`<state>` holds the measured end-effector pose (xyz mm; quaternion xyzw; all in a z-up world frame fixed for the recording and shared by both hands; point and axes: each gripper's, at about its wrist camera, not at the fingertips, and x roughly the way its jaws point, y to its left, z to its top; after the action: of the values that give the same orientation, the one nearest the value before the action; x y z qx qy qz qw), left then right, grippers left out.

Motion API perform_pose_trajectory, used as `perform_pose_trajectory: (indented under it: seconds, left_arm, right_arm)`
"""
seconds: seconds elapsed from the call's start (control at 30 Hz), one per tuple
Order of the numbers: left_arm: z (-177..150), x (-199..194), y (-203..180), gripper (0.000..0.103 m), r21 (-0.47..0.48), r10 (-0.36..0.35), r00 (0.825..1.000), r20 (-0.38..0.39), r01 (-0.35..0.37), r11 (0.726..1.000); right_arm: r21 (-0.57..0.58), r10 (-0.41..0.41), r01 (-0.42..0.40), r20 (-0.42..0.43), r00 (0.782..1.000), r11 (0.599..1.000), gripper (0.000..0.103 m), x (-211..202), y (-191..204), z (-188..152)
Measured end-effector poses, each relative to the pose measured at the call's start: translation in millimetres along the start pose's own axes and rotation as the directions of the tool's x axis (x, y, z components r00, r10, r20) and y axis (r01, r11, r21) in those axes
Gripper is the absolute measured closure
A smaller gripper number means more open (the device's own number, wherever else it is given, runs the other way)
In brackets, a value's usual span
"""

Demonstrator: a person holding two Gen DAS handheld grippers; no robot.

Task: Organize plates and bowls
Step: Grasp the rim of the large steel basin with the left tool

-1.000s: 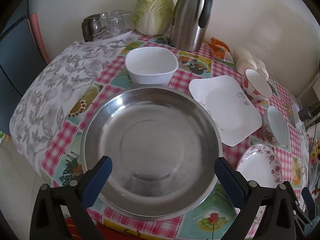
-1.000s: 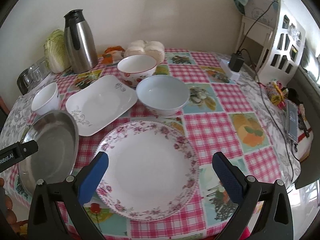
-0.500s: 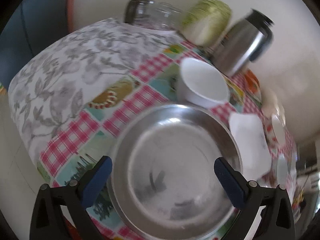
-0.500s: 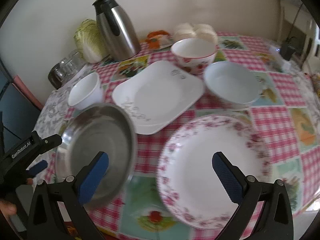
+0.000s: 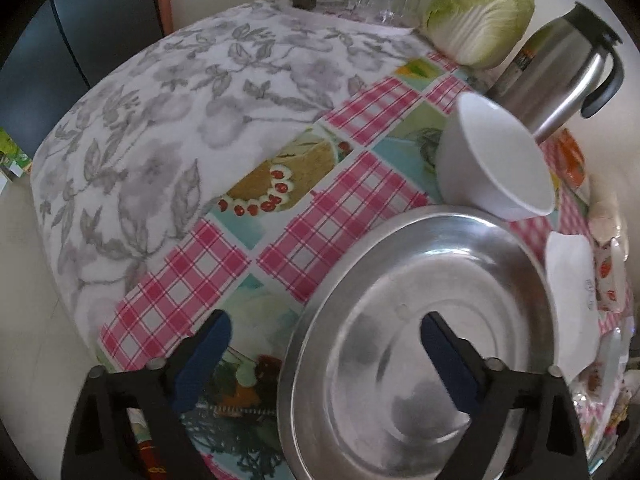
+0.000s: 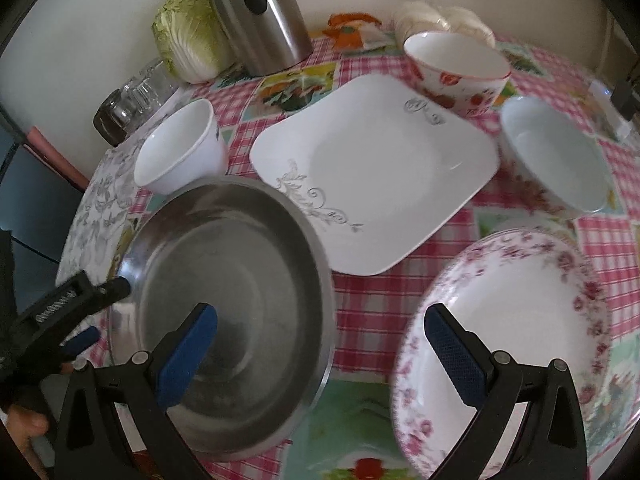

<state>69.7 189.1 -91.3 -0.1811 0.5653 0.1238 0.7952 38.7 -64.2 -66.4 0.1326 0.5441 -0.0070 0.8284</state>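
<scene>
My left hand-held gripper [image 5: 324,330] is spread wide, one finger over the bare cloth at the tabletop's near left edge, the other over the steel pan [image 5: 420,344], gripping nothing. From the right wrist view that same left hand-held gripper [image 6: 96,312] shows at the pan's left rim; I cannot tell whether it touches the rim. My right hand-held gripper [image 6: 320,326] is also spread and empty, its left finger over the steel pan [image 6: 236,292], its right finger over the floral plate [image 6: 516,320].

The pan and the floral plate sit side by side at the tabletop's [image 6: 368,304] near edge, pan left, plate right, a strip of checked cloth between them. Just behind them lies the square plate [image 6: 372,172], its near left corner tucked under the pan's rim. A white bowl [image 6: 180,152] stands just beyond the pan on the left, close to its rim. A pale blue bowl [image 6: 556,160] stands right of the square plate, and a red-flowered bowl [image 6: 456,68] sits behind the plate's far right corner.

Along the far edge, by the wall, stand a steel flask [image 6: 256,16], a cabbage [image 6: 188,36] left of it, and some glasses [image 6: 136,92] at the far left corner.
</scene>
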Motion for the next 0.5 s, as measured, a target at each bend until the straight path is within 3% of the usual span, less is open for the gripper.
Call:
perform_pose_trajectory:
  seconds: [0.17, 0.27, 0.37, 0.43, 0.5]
  left_arm:
    - [-1, 14, 5, 0.022, -0.021, -0.011, 0.998, -0.054, 0.010, 1.000]
    - [-1, 18, 6, 0.031, -0.018, -0.017, 0.997, -0.075, 0.015, 1.000]
    - [-4, 17, 6, 0.039, -0.001, -0.013, 0.997, -0.076, 0.013, 1.000]
    - [-4, 16, 3, 0.047, 0.011, -0.009, 0.997, -0.074, 0.010, 1.000]
    - [-5, 16, -1, 0.054, 0.022, -0.003, 0.998, -0.069, 0.004, 1.000]
  right_arm:
    - [-0.015, 0.053, -0.053, 0.008, 0.999, 0.998, 0.002, -1, 2, -1]
    - [0.004, 0.091, -0.091, -0.006, 0.996, 0.996, 0.013, 0, -1, -2]
    - [0.021, 0.112, -0.111, -0.050, 0.992, 0.994, 0.039, 7, -6, -6]
    - [0.019, 0.110, -0.109, -0.078, 0.991, 0.994, 0.066, 13, -8, -8]
    - [0.015, 0.102, -0.101, -0.091, 0.991, 0.995, 0.079, 17, -10, -8]
